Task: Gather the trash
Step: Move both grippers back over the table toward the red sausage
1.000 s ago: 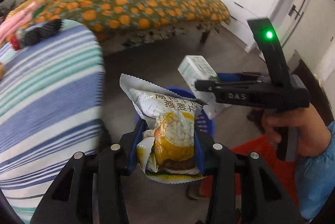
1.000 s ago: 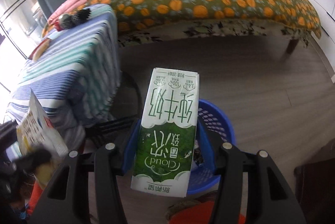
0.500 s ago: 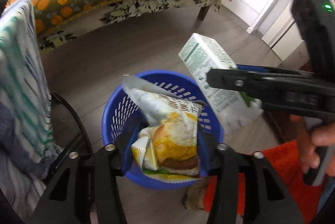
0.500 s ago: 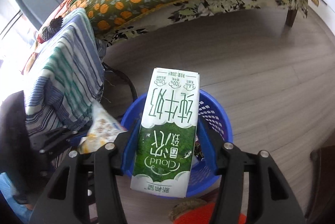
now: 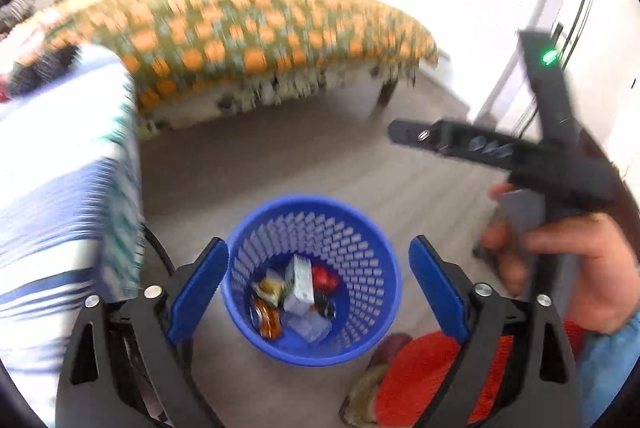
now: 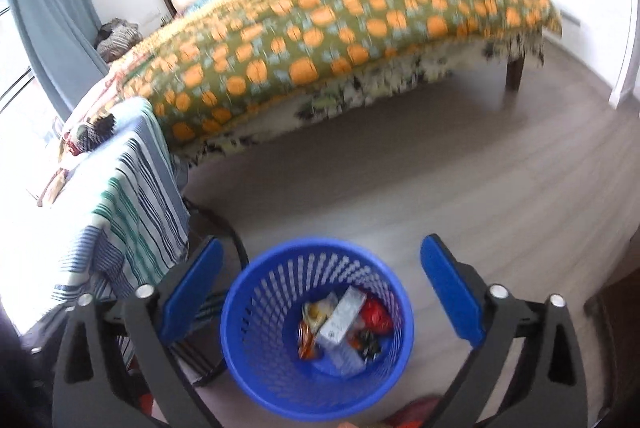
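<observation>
In the left wrist view, the left gripper (image 5: pixel 318 284) hangs above the blue basket (image 5: pixel 384 312) on the floor. Its jaws are opening, wide apart, and nothing is between them. At the bottom of the basket lies the trash: a white carton (image 5: pixel 299 284), a snack wrapper (image 5: pixel 270 290) and a red piece (image 5: pixel 325 277). On the right side a hand (image 5: pixel 560 268) holds the right gripper (image 5: pixel 404 132), seen from its side.

In the right wrist view, the right gripper's jaws are also opening, far apart and empty, with the basket just below and between them. The carton lies tilted among the wrappers. Beside the basket stands a surface covered with striped cloth (image 6: pixel 120 196), and behind it the bed (image 6: pixel 340 20).

I judge the dropping step is finishing. The next move probably calls for turning both grippers away to look for more trash.
</observation>
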Action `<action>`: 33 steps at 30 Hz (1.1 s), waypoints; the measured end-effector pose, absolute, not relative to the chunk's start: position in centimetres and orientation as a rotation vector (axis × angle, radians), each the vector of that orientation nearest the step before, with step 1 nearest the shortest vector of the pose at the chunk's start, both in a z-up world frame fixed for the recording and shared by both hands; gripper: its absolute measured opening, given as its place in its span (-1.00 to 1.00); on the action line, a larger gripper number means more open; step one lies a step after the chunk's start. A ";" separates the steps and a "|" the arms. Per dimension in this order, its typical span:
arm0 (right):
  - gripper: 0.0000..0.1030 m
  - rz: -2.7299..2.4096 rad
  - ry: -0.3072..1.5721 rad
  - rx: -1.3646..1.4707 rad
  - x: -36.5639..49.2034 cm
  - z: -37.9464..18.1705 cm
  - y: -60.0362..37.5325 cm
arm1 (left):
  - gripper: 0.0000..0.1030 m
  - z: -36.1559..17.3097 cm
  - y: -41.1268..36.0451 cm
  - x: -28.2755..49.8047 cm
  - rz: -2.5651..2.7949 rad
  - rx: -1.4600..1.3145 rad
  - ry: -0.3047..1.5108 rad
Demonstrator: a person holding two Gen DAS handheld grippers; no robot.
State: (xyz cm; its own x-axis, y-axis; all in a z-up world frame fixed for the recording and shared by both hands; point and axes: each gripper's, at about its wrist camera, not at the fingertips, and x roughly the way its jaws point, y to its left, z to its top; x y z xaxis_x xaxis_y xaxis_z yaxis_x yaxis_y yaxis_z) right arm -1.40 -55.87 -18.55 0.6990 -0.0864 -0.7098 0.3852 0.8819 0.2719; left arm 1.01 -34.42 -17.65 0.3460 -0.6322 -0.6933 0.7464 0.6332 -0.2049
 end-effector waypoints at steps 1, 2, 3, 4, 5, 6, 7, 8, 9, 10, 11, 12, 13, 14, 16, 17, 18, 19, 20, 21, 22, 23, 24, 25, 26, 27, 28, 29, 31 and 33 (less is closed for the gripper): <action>0.91 -0.268 0.726 0.400 -1.5 -17.9 -55.3 | 0.83 -16.8 -33.4 0.7 -0.897 0.138 0.804; 0.91 -0.270 0.707 0.377 -1.5 -17.4 -54.8 | 0.88 -15.8 -31.9 0.4 -0.892 0.113 0.794; 0.91 -0.271 0.678 0.338 -1.6 -16.7 -54.0 | 0.90 -15.0 -30.6 0.4 -0.893 0.086 0.792; 0.91 -0.269 0.651 0.302 -1.7 -16.2 -53.3 | 0.90 -14.4 -29.5 0.4 -0.892 0.066 0.793; 0.91 -0.268 0.630 0.261 -1.7 -15.7 -52.4 | 0.90 -13.9 -28.1 0.7 -0.883 0.049 0.796; 0.91 -0.259 0.615 0.218 -1.6 -15.2 -51.3 | 0.90 -13.3 -26.6 0.9 -0.859 0.044 0.791; 0.91 -0.249 0.611 0.187 -1.4 -15.0 -50.3 | 0.90 -12.9 -24.9 1.2 -0.824 0.047 0.777; 0.91 -0.235 0.614 0.159 -1.2 -14.9 -49.3 | 0.90 -12.6 -23.7 1.7 -0.798 0.052 0.769; 0.91 -0.208 0.625 0.129 -0.7 -14.9 -47.9 | 0.90 -12.2 -22.1 2.1 -0.774 0.060 0.766; 0.91 -0.181 0.641 0.108 -0.4 -14.9 -46.8 | 0.90 -12.1 -20.6 2.6 -0.757 0.067 0.771; 0.91 -0.150 0.660 0.088 0.0 -15.0 -45.4 | 0.90 -12.0 -18.9 3.3 -0.735 0.076 0.783; 0.91 -0.113 0.677 0.073 0.4 -15.0 -43.8 | 0.90 -12.0 -17.1 4.1 -0.711 0.089 0.802; 0.91 -0.080 0.688 0.070 0.7 -14.9 -42.3 | 0.90 -12.1 -15.3 5.1 -0.685 0.104 0.821; 0.91 -0.046 0.699 0.069 0.9 -14.9 -40.6 | 0.90 -12.2 -14.0 5.8 -0.660 0.117 0.833; 0.91 0.033 0.731 0.062 1.9 -14.8 -37.0 | 0.90 -12.8 -10.4 8.0 -0.562 0.149 0.856; 0.91 0.071 0.757 0.046 2.7 -14.8 -34.7 | 0.90 -13.1 -9.0 8.8 -0.527 0.155 0.867; 0.91 0.089 0.774 0.033 3.3 -14.8 -33.3 | 0.90 -13.5 -7.4 10.0 -0.490 0.156 0.882; 0.91 0.109 0.791 0.021 4.0 -14.8 -31.7 | 0.90 -13.8 -5.8 11.4 -0.454 0.156 0.897; 0.91 0.132 0.805 0.016 4.7 -14.8 -30.0 | 0.89 -14.0 -4.7 12.3 -0.426 0.156 0.903; 0.91 0.163 0.819 0.019 5.6 -14.7 -28.4 | 0.89 -14.2 -3.2 13.3 -0.391 0.159 0.909; 0.91 0.184 0.829 0.021 6.4 -14.6 -27.2 | 0.89 -14.4 -2.2 14.2 -0.369 0.161 0.913; 0.91 0.200 0.841 0.019 7.3 -14.5 -26.0 | 0.89 -14.4 -0.6 15.2 -0.350 0.156 0.917; 0.91 0.213 0.859 0.016 8.5 -14.4 -24.8 | 0.89 -14.5 0.2 15.8 -0.340 0.151 0.921; 0.91 0.224 0.875 0.013 9.5 -14.3 -23.8 | 0.89 -14.5 1.0 16.4 -0.336 0.145 0.925; 0.91 0.239 0.893 0.011 10.6 -14.3 -22.8 | 0.89 -14.5 1.8 17.1 -0.335 0.138 0.929; 0.91 0.249 0.905 0.005 12.0 -14.5 -21.8 | 0.89 -14.5 2.4 17.9 -0.334 0.135 0.932; 0.91 0.249 0.911 -0.004 13.0 -14.6 -21.0 | 0.89 -14.5 2.8 18.4 -0.338 0.135 0.933; 0.91 0.245 0.917 -0.017 13.9 -14.9 -20.2 | 0.90 -14.4 3.0 19.2 -0.348 0.134 0.930; 0.91 0.233 0.934 -0.041 15.7 -15.8 -18.8 | 0.90 -13.8 3.2 20.8 -0.366 0.133 0.912; 0.91 0.221 0.947 -0.063 16.6 -16.6 -17.9 | 0.89 -12.6 3.4 23.3 -0.381 0.139 0.876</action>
State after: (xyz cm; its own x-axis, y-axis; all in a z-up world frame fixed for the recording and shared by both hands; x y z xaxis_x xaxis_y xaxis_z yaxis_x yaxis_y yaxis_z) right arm 16.61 -17.88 -16.61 0.5630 0.1601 -0.8108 -0.2156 0.9755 0.0429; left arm 23.33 3.38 -12.62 0.5778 -0.2685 -0.7708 0.3810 0.9239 -0.0362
